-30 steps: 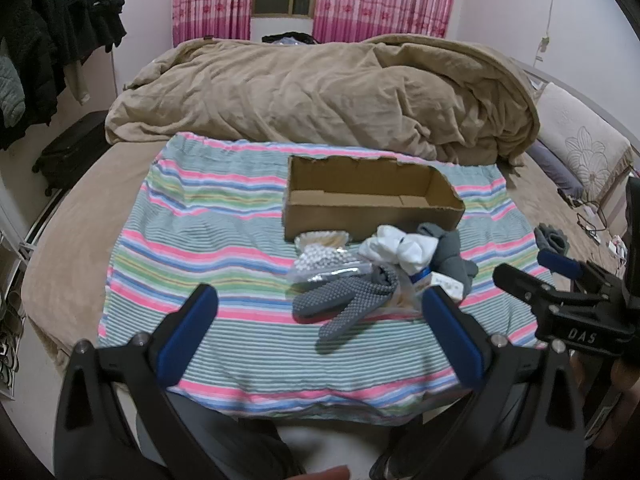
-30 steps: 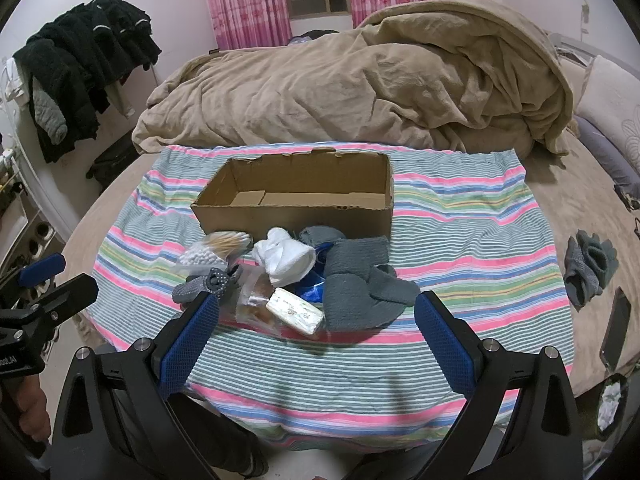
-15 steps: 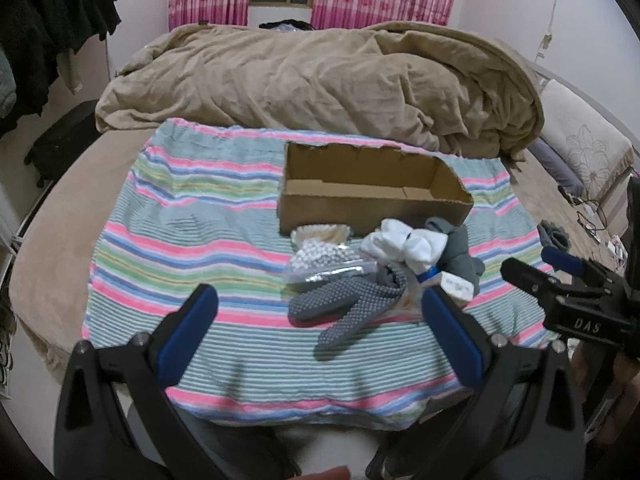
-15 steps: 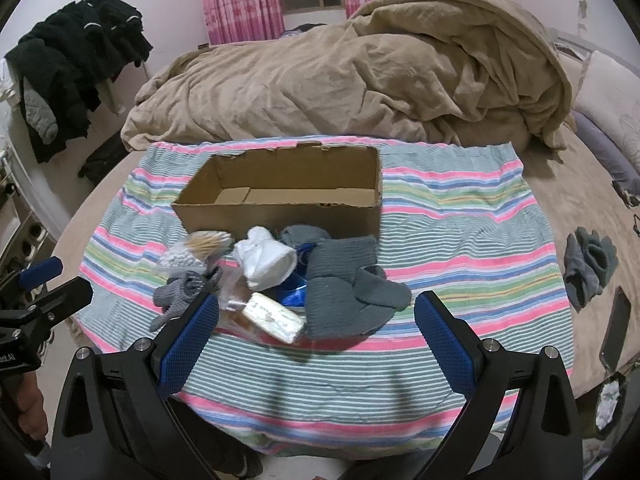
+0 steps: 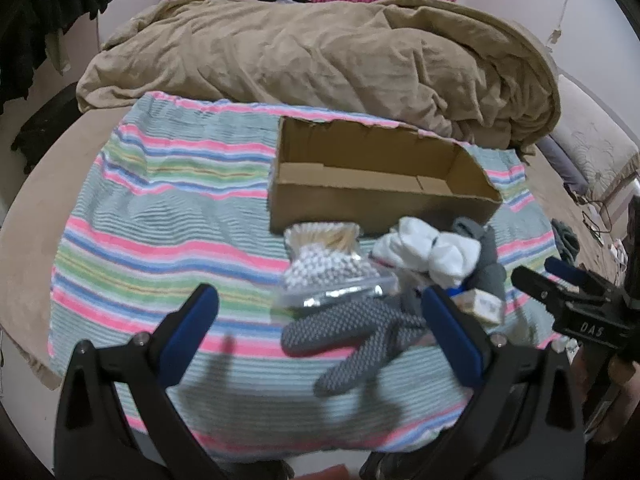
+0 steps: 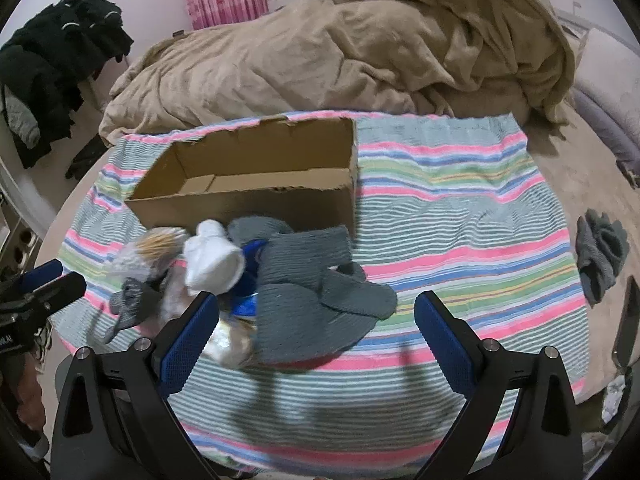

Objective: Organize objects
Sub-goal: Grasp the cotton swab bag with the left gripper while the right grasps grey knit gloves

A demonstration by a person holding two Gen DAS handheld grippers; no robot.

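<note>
An empty open cardboard box (image 5: 380, 184) (image 6: 256, 184) stands on a striped cloth (image 5: 168, 216) (image 6: 460, 216) on the bed. In front of it lies a pile: a bag of cotton swabs (image 5: 328, 268), white socks (image 5: 428, 248) (image 6: 214, 260), a dotted grey glove (image 5: 352, 340) (image 6: 130, 304), grey knit socks (image 6: 312, 292) and a small white packet (image 5: 482, 306). My left gripper (image 5: 320, 336) is open and empty, just short of the glove. My right gripper (image 6: 316, 332) is open and empty, over the grey socks' near edge.
A rumpled tan duvet (image 5: 320, 60) (image 6: 360, 52) lies behind the box. Another grey sock pair (image 6: 600, 252) lies on the bed at the right, with a dark phone (image 6: 626, 324) near it. Dark clothes (image 6: 52, 68) hang at the left.
Both grippers have moved forward and down toward the pile, which now looks larger and nearer. Both stay open. Nothing on the cloth has moved.
</note>
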